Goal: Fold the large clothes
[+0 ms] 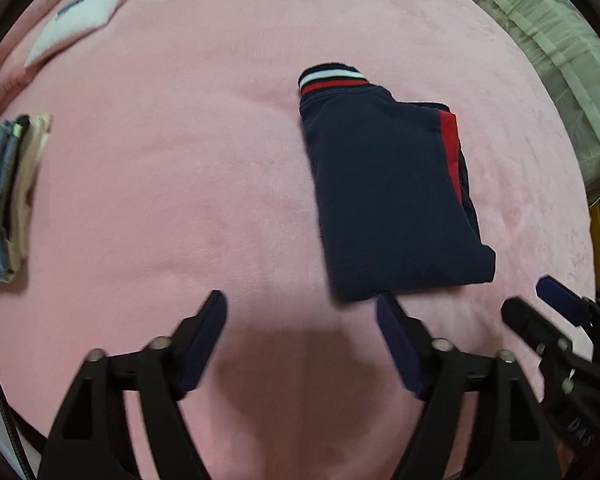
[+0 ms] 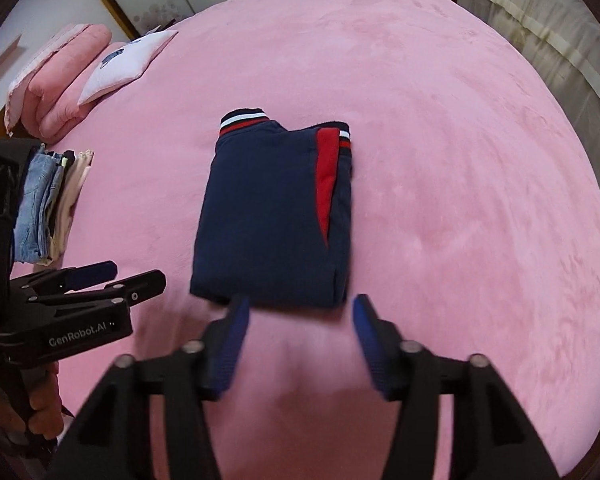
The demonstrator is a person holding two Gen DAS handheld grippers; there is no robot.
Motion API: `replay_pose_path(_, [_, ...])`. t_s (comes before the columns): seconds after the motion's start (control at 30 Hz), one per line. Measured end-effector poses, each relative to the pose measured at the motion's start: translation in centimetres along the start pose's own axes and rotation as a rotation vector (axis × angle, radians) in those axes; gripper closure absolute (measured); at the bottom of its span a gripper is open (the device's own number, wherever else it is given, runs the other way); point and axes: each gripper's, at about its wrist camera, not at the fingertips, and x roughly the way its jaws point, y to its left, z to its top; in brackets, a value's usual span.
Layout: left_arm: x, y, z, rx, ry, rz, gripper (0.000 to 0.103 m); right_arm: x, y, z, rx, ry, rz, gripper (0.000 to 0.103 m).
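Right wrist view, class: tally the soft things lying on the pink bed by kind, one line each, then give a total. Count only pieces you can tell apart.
Folded navy garment with red panel: 1
Folded clothes in the side stack, blue denim and pale pink piece: 2 clear; a dark layer between them is uncertain
White pillow: 1
Rolled pink quilt: 1
Total: 5

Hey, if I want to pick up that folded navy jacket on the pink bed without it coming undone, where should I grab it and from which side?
Probably the plain near edge of the folded navy jacket, coming from the near side, where the right gripper already hangs open. That edge looks like a closed fold, so the layers should lift together. The far end has the loose striped collar, which would likely let it unfold.
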Motion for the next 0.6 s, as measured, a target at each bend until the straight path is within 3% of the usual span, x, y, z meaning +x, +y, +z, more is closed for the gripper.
replay_pose_path(0.07, [-1.2, -0.2, 0.0, 0.013, -0.018, 0.032, 0.02, 0.0, 0.4, -0.6, 0.015, 0.062, -0.041, 0.036])
replay_pose_path(0.17, [-2.6, -0.1, 0.4, 0.004, -0.036, 0.031, 0.014, -0.7, 0.7, -0.9, 0.037, 0.115, -0.084, 0.035])
replay_pose_path(0.33, [-5.3, 0.0, 0.5, -0.038, -0.076, 0.016, 0.014, -2.9, 1.2, -0.2, 0.016, 0.08, -0.08, 0.026])
replay_pose_path(0.6, [-5.5, 0.0, 0.7, -0.069, -0.085, 0.04, 0.014, -3.2, 1.1, 1.1, -0.046, 0.065, -0.085, 0.026])
